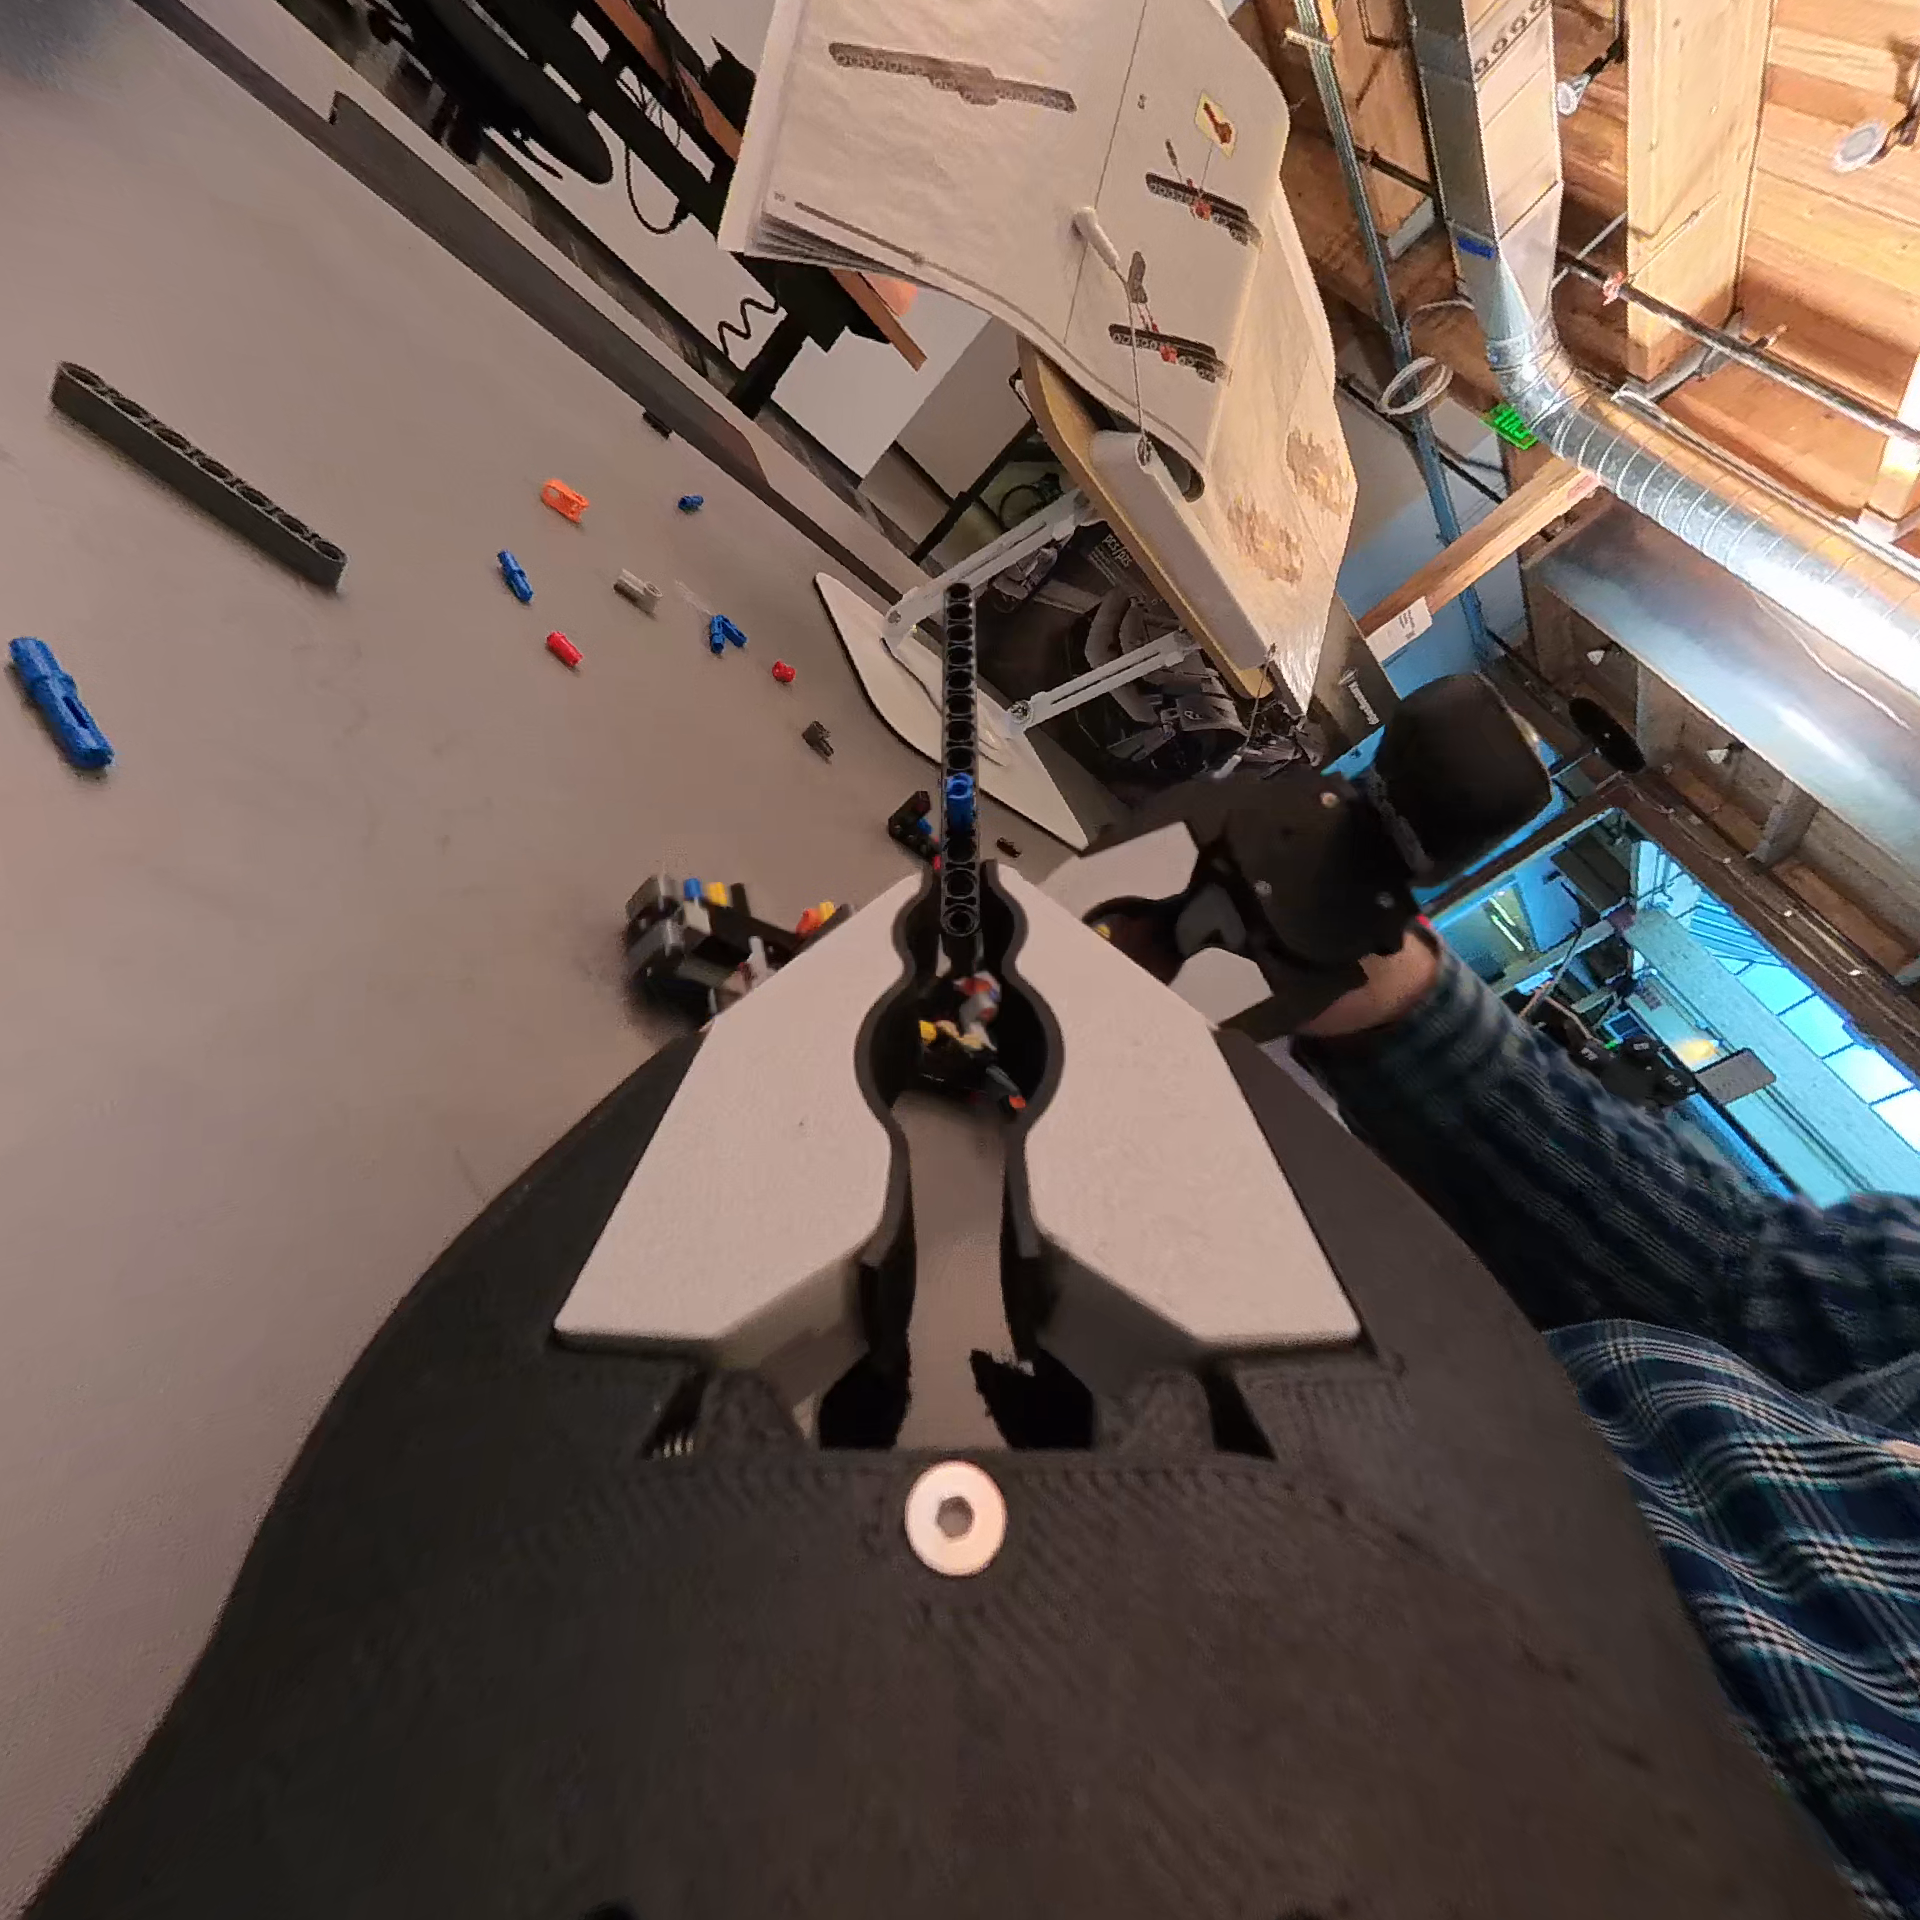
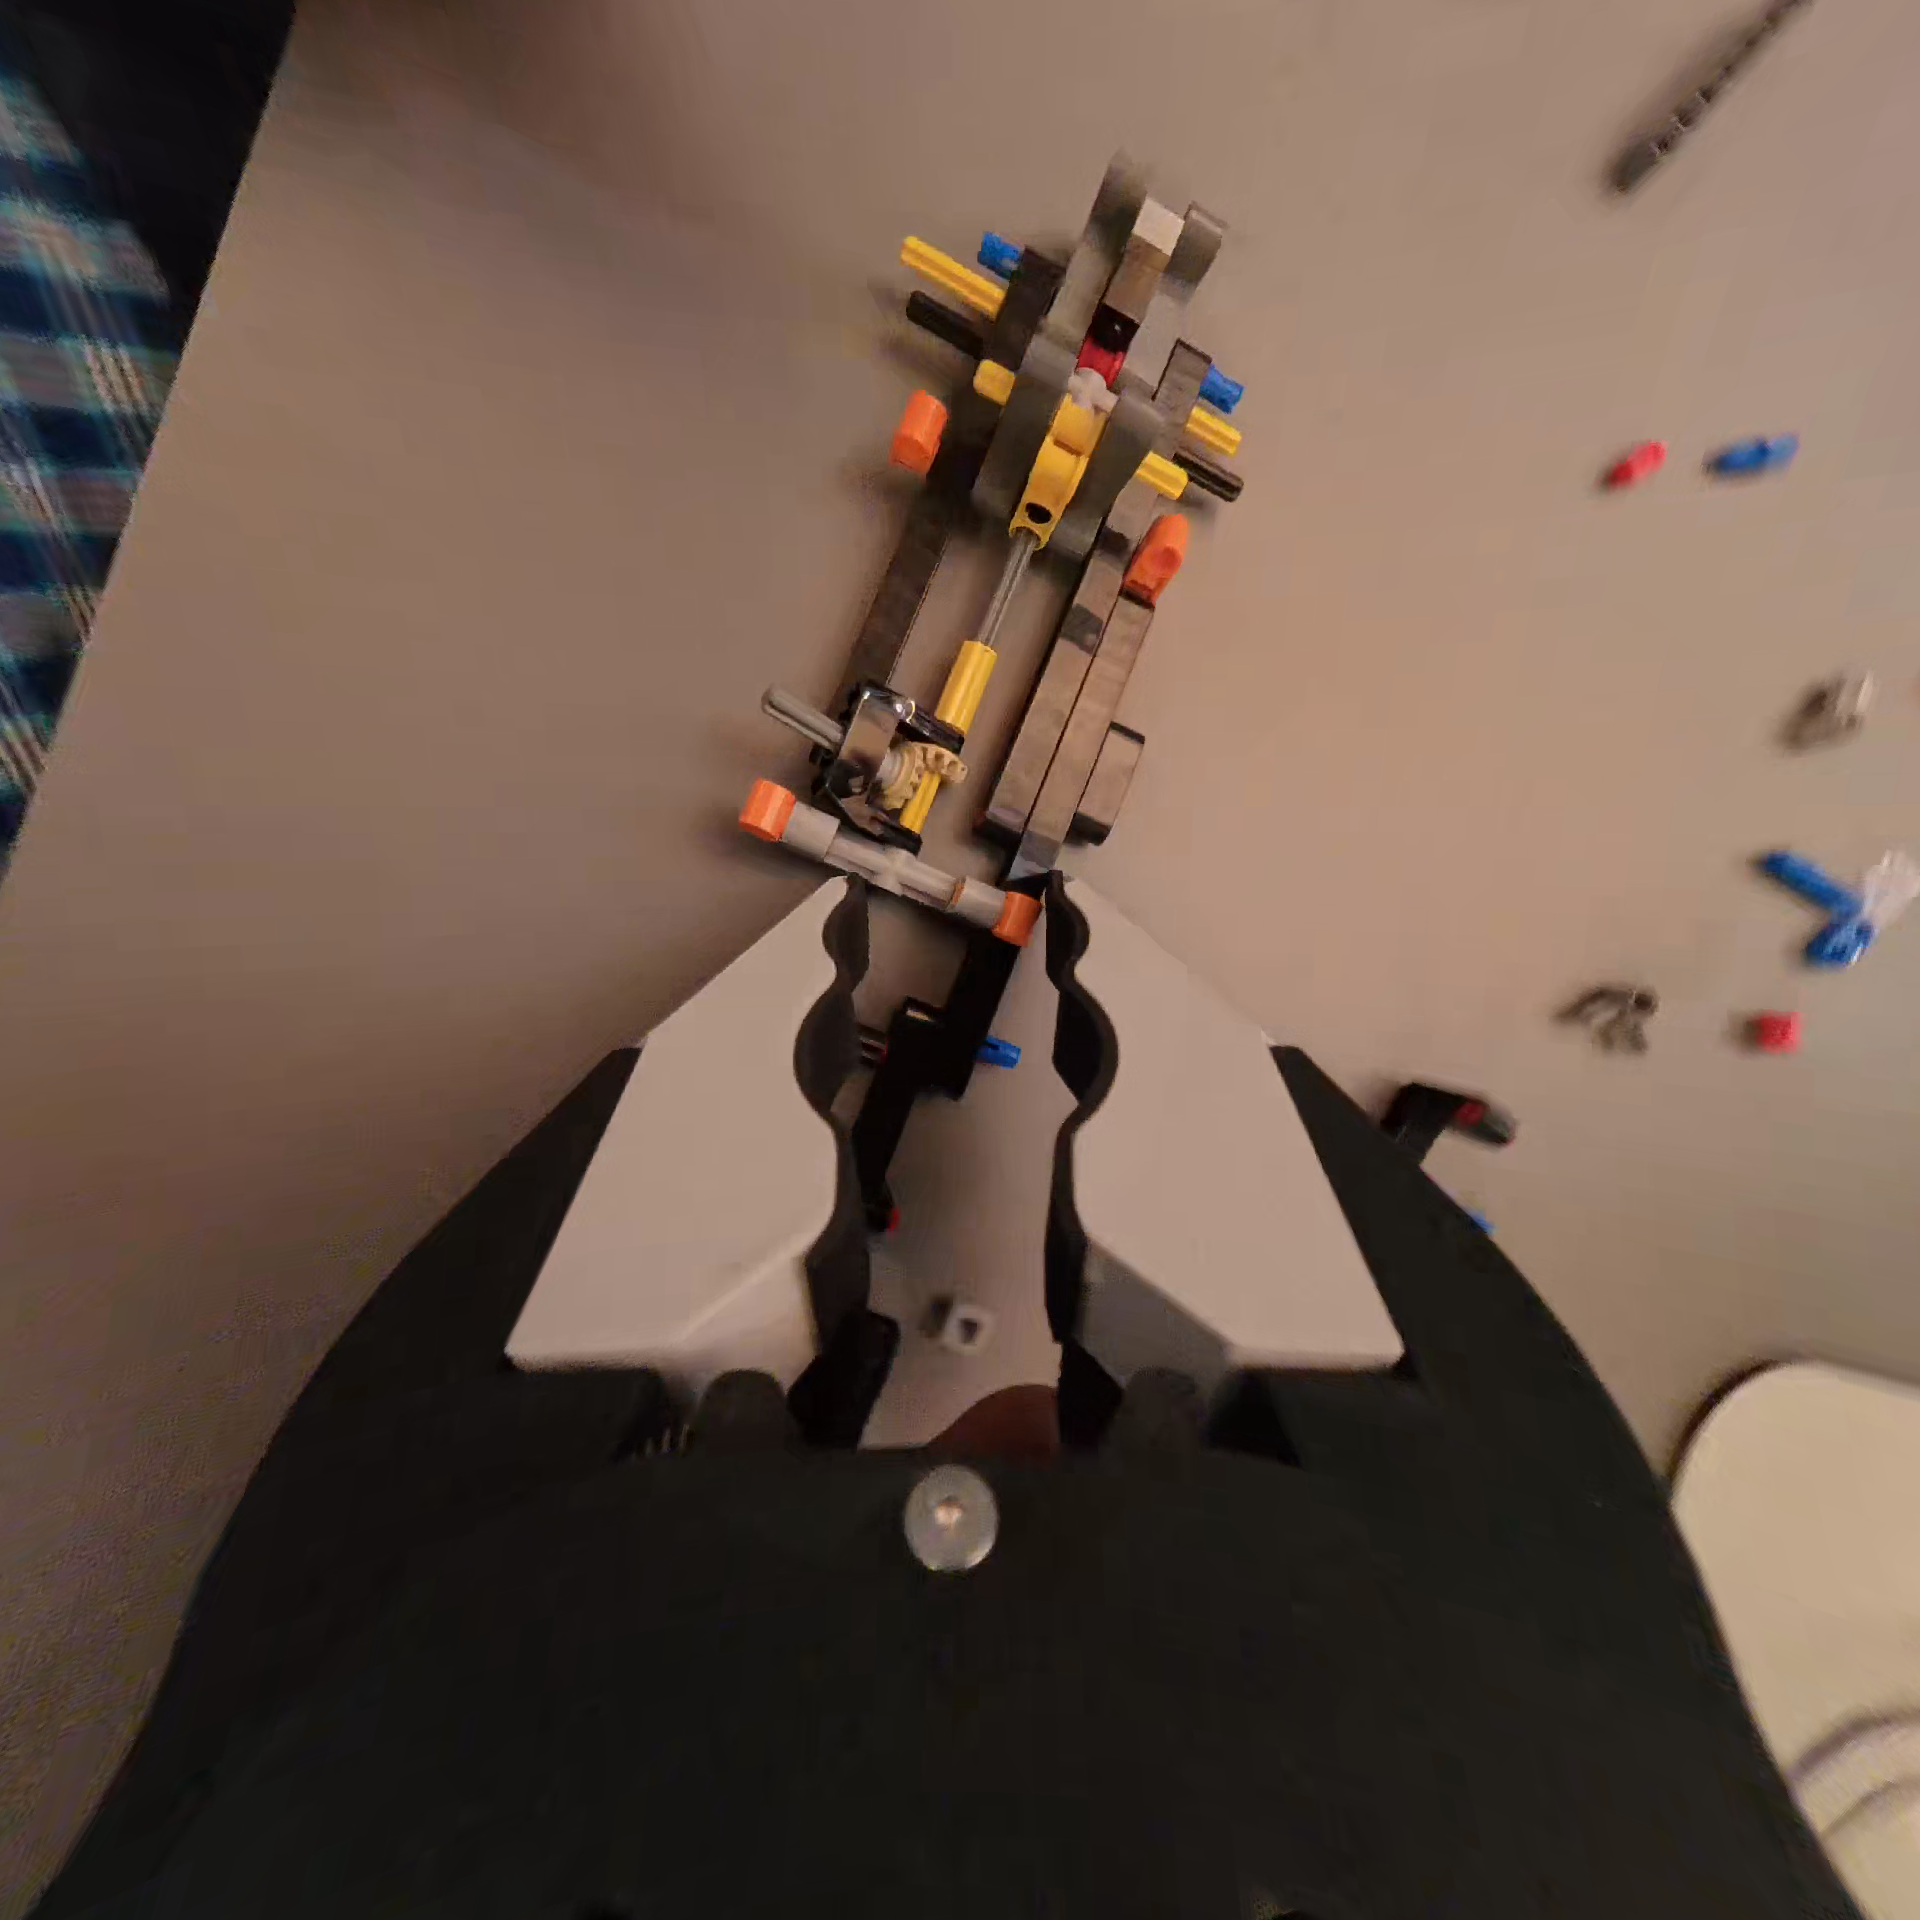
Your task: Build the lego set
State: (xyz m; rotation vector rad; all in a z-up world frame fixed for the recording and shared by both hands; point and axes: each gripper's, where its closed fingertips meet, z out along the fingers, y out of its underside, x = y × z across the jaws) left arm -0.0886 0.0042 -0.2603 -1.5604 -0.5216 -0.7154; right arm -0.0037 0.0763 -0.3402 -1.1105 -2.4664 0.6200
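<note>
Black perforated beam (image 1: 958, 769) stood clenched in our left gripper (image 1: 958, 894), poking up past the instruction booklet (image 1: 997, 156). Our right gripper (image 2: 951, 904) hung spread over the chassis (image 2: 1049, 540) on the tabletop (image 2: 468, 520), gripping nothing that we could see. We judged the beam could twist loose, held so near its end. Motion blur smeared the loose pins (image 2: 1745, 457) beside the chassis; parts under the fingers stayed unclear.

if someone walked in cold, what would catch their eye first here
Probably the colourful half-built lego assembly lying on the grey table, just ahead of the right gripper. Next, the long black beam gripped upright in the left gripper, and the open instruction booklet on its stand behind.
</note>
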